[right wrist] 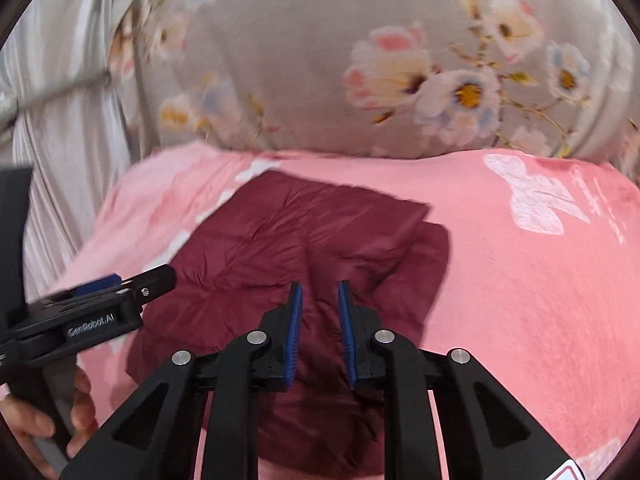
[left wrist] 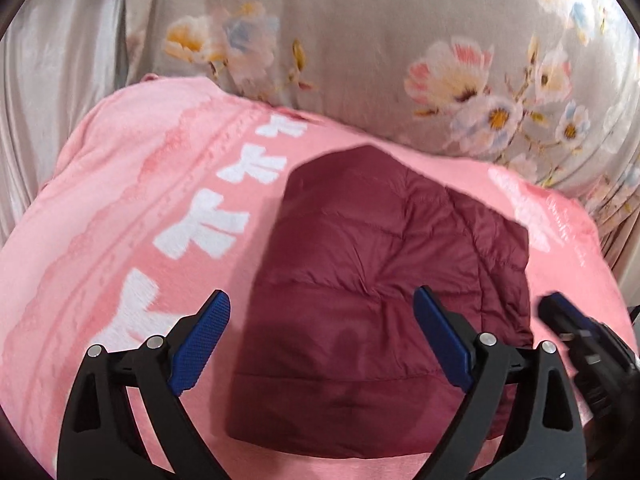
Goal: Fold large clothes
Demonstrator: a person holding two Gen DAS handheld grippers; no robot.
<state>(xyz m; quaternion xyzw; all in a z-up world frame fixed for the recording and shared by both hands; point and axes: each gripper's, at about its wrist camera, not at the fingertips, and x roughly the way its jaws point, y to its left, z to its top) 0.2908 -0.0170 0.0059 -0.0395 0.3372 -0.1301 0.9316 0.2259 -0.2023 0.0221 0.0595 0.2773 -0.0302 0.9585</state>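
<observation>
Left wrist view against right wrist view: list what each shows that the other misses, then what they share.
Only the left wrist view shows the left gripper open wide from behind, and a full column of white bows. Only the right wrist view shows the person's hand and the right gripper nearly closed, holding nothing. Both show the folded maroon jacket on the pink blanket and floral bedding.

A fluffy pink blanket (left wrist: 100,208) printed with a row of white bow shapes (left wrist: 202,228) covers the surface in the foreground, and a larger white bow (right wrist: 534,200) marks its far right part. Beyond it, touching its far edge, lies a grey satin cover with pink, white and blue flowers (right wrist: 440,88). Plain pale silvery pleated fabric (left wrist: 52,92) hangs at the left.
</observation>
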